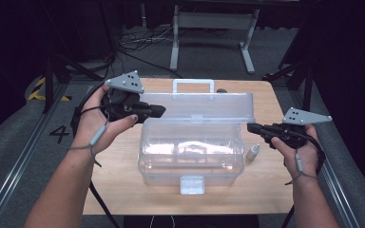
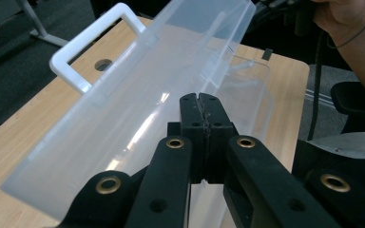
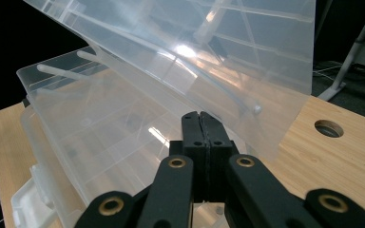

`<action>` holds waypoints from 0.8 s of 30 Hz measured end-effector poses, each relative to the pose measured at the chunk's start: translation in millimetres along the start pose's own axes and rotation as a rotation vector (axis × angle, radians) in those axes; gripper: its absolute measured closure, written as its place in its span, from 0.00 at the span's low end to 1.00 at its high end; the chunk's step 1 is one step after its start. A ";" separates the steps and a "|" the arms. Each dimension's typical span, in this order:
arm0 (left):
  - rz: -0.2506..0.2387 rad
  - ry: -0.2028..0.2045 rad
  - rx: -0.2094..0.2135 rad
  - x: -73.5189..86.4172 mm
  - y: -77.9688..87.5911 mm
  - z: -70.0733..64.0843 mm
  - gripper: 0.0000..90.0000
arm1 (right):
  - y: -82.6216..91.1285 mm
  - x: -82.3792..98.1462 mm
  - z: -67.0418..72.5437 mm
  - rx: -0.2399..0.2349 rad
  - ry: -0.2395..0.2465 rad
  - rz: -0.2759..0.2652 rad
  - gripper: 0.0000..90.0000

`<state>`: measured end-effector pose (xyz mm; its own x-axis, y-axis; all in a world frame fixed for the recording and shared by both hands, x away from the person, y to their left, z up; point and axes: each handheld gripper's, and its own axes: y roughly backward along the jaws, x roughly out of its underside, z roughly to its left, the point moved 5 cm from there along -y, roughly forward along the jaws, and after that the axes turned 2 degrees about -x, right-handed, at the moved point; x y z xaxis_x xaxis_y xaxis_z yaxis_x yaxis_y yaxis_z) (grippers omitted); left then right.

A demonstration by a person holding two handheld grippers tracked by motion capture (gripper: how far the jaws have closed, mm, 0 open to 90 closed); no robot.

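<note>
- A clear plastic box (image 1: 190, 154) sits in the middle of the high view on a wooden table (image 1: 123, 190), its white latch (image 1: 192, 185) facing the bottom of the frame.
- Its lid (image 1: 204, 107) stands raised behind the tub, across the centre of the frame, with a white handle (image 1: 193, 85) on the upper edge.
- The left gripper (image 1: 160, 110) hangs left of centre, jaws pressed together with nothing between them, the tip just beside the left end of the lid; whether it touches cannot be told.
- In the left gripper view the joined jaws rise from the bottom centre, with the lid slanting from lower left to upper right behind them.
- The right gripper (image 1: 250, 127) is at the right of the high view, jaws likewise pressed together and empty, the tip close to the right end of the box below the lid.
- In the right gripper view the tilted lid (image 3: 195, 52) overhangs the open tub (image 3: 90, 137) at the left.
- A small white dropper bottle (image 1: 253, 152) stands on the table just right of the box, below the right gripper.
- A round hole (image 3: 328, 128) in the tabletop shows at the right of that view.
- Beyond the table, at the top of the high view, stand grey metal frame legs (image 1: 211, 33) and loose cables on a dark floor.
</note>
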<state>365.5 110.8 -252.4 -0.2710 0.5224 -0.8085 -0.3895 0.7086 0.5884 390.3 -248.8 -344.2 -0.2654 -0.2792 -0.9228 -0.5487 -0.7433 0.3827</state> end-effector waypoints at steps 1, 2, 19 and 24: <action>-0.003 0.004 0.005 3.9 0.1 -1.5 1.00 | -0.5 -0.9 -0.6 0.003 -0.003 -0.004 1.00; -0.004 0.006 0.007 9.4 -0.6 -2.6 1.00 | -0.9 -1.6 -1.1 0.005 -0.007 -0.007 1.00; -0.053 0.108 -0.100 71.8 -22.1 13.3 0.98 | -4.3 -6.3 -2.9 0.036 -0.027 -0.037 1.00; -0.080 0.165 -0.138 78.8 -31.0 26.2 0.99 | -4.8 -6.2 -3.2 0.038 -0.027 -0.044 1.00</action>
<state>379.3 142.4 -334.1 -0.3703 0.3745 -0.8500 -0.5291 0.6671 0.5245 397.1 -245.4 -340.5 -0.2615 -0.2293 -0.9376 -0.5903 -0.7306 0.3433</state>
